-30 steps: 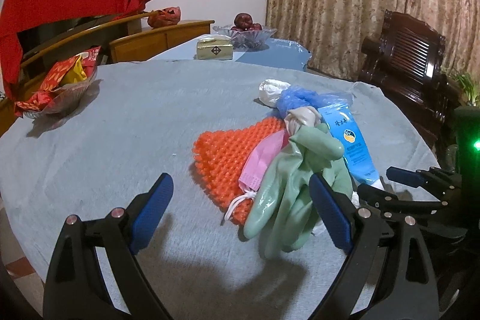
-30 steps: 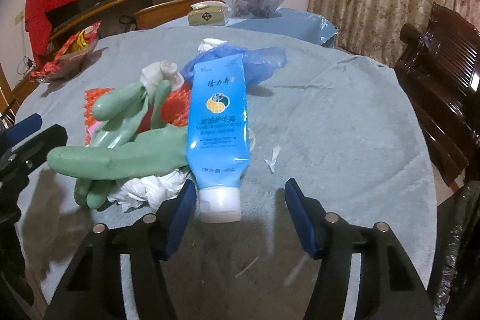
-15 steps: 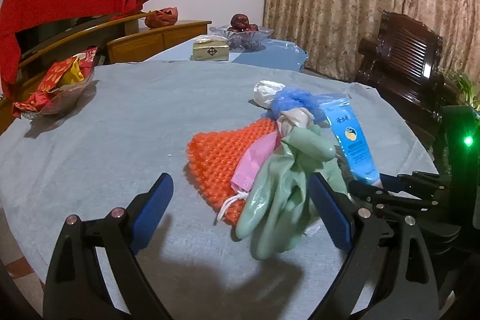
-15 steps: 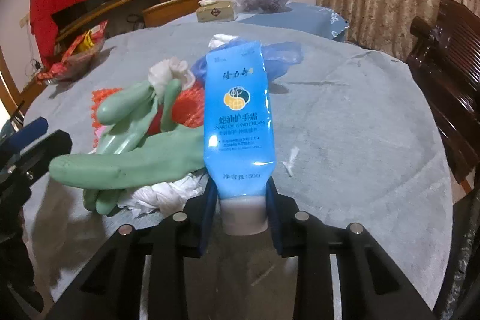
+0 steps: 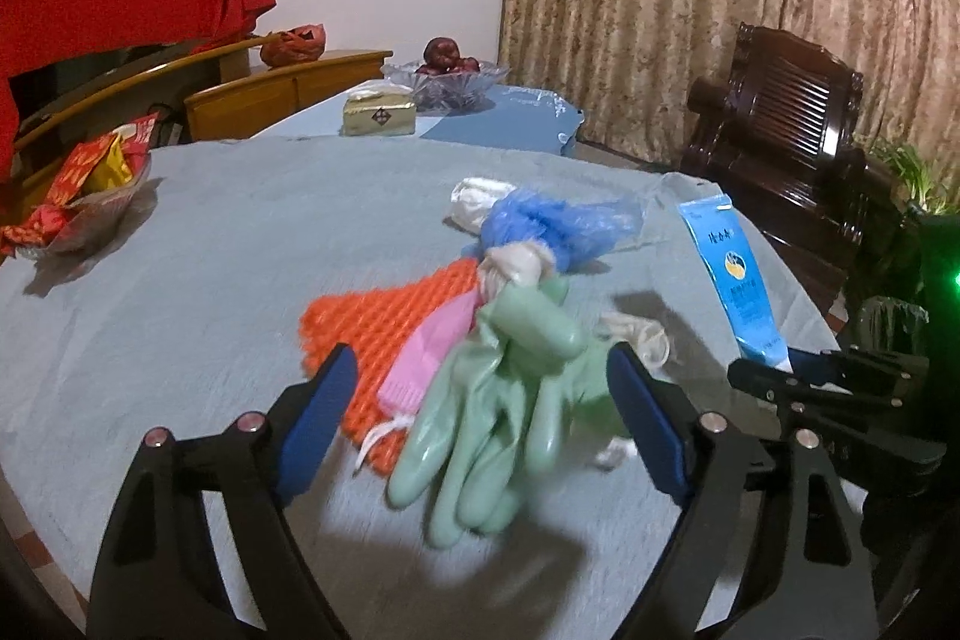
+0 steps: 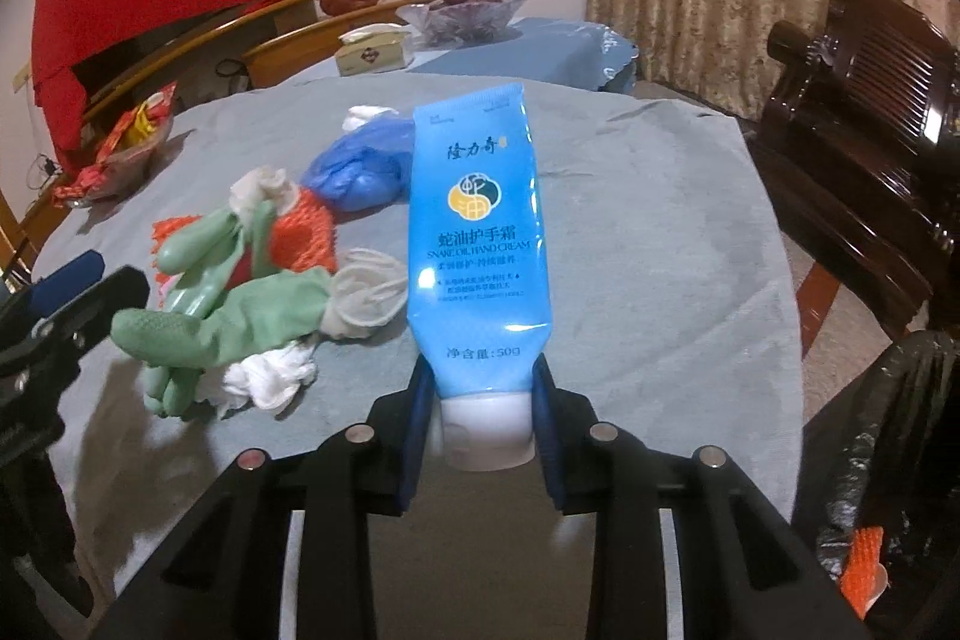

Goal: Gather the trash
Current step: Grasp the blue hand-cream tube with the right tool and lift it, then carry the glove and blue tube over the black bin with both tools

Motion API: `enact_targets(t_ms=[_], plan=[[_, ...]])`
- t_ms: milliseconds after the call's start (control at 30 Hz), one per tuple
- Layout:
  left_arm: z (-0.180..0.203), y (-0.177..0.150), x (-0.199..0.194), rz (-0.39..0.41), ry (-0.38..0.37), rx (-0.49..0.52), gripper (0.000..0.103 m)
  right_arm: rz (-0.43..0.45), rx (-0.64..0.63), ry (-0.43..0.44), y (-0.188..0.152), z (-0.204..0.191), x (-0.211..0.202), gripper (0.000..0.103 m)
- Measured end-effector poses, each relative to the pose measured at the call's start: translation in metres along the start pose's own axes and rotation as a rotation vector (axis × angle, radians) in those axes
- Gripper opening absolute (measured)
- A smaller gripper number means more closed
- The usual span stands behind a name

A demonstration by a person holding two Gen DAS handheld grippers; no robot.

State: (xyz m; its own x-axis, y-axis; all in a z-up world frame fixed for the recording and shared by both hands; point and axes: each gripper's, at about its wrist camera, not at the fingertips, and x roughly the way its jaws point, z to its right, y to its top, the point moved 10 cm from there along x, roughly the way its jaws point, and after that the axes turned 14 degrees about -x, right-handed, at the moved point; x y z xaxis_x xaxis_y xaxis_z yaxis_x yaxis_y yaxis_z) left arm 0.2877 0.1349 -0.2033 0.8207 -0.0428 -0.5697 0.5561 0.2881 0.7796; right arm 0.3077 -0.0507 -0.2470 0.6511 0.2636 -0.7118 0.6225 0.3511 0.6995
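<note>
My right gripper (image 6: 480, 424) is shut on the white cap end of a blue hand cream tube (image 6: 477, 232) and holds it lifted above the grey tablecloth; the tube also shows in the left wrist view (image 5: 729, 274). A trash pile lies on the table: green rubber gloves (image 5: 504, 400) (image 6: 234, 304), an orange mesh piece (image 5: 384, 322), a pink mask (image 5: 429, 358), a blue plastic bag (image 5: 540, 226) (image 6: 360, 166) and white crumpled tissue (image 6: 270, 376). My left gripper (image 5: 480, 424) is open, its fingers either side of the gloves.
A black trash bag (image 6: 888, 460) hangs at the right off the table edge. A snack bowl (image 5: 78, 202) sits far left. A tissue box (image 5: 378, 118) and fruit bowl (image 5: 444, 76) stand behind. A dark wooden chair (image 5: 798, 142) is at right.
My right gripper has shut on the tube's cap end and lifted it off the pile. My left gripper has stayed open while the pile shifted slightly in its view.
</note>
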Motion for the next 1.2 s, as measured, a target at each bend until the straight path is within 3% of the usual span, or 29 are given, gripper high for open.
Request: enact_targets(t_ms=[367, 600, 767, 1200], plan=[[0.018, 0.010, 0.040, -0.022, 0.000, 0.018, 0.068, 0.014, -0.024, -0.001, 0.013, -0.001, 0.007, 0.031], [0.015, 0.003, 0.056, -0.077, -0.015, 0.010, 0.037, 0.013, -0.025, 0.001, 0.014, 0.000, 0.008, 0.031], [0.014, 0.005, 0.051, -0.070, -0.018, 0.007, 0.020, 0.015, -0.026, 0.006, 0.018, 0.000, 0.005, 0.031], [0.009, 0.036, 0.002, 0.023, -0.021, -0.032, 0.016, 0.063, -0.031, 0.021, 0.030, -0.006, -0.020, 0.031]])
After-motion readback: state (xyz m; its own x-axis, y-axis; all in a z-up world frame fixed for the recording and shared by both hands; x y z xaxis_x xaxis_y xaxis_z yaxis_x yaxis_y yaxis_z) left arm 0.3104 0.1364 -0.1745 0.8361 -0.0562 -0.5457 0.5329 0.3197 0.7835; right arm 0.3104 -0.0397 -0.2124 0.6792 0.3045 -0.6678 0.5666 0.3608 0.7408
